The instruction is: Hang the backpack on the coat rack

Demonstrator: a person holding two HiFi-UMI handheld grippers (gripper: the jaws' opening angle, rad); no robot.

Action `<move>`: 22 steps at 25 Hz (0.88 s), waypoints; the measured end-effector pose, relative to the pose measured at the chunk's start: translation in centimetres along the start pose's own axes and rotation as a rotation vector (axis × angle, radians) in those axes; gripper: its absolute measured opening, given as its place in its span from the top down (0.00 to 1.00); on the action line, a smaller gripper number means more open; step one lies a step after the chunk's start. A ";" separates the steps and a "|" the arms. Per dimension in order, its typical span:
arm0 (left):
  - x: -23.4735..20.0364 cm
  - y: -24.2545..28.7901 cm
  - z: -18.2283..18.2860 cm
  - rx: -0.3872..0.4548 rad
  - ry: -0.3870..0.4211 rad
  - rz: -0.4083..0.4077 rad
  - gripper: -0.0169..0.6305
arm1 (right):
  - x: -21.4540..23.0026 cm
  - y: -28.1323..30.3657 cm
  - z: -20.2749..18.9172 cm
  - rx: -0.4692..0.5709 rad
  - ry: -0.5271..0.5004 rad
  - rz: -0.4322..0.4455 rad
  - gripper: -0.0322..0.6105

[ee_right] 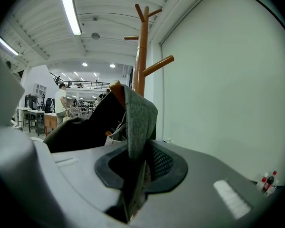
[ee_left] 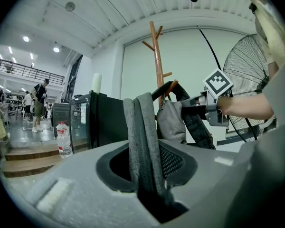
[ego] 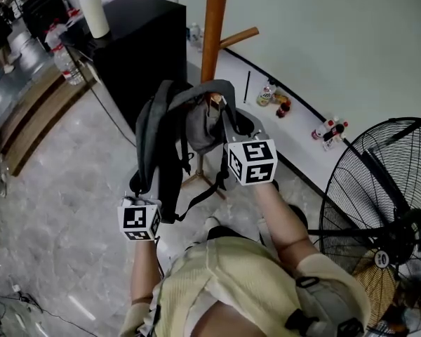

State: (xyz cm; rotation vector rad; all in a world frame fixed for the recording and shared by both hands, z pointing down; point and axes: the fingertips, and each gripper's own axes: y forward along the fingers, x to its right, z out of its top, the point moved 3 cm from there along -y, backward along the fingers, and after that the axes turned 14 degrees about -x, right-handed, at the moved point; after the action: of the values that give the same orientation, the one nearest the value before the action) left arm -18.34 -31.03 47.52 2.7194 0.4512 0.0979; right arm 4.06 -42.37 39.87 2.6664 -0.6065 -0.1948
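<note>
Clutching backpack [ego: 196,118], both forearms [ego: 284,220] outstretched

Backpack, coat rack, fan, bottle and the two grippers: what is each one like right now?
backpack: lifted up against the coat rack, held by both grippers.
coat rack: standing upright, top pegs bare.
left gripper: shut on a shoulder strap.
right gripper: shut on a grey strap.
fan: standing upright; can't tell if it is spinning.
water bottle: standing upright.
</note>
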 end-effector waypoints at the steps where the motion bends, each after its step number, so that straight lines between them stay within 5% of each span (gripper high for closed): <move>1: 0.2 0.3 -0.4 -0.018 -0.002 -0.010 0.80 | 0.0 0.0 0.0 0.002 0.003 -0.001 0.88; 6: 1.0 1.6 -1.9 -0.096 0.011 -0.045 0.80 | 0.0 0.1 -0.1 0.013 -0.002 -0.010 0.88; 22: 2.3 4.9 -4.2 -0.155 0.006 -0.116 0.76 | -0.1 0.1 0.4 0.031 -0.025 -0.014 0.87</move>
State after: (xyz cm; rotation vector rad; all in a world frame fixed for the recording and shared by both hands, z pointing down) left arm -15.21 -33.11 53.25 2.5359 0.5770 0.1056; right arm 3.88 -42.53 39.59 2.7028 -0.6042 -0.2252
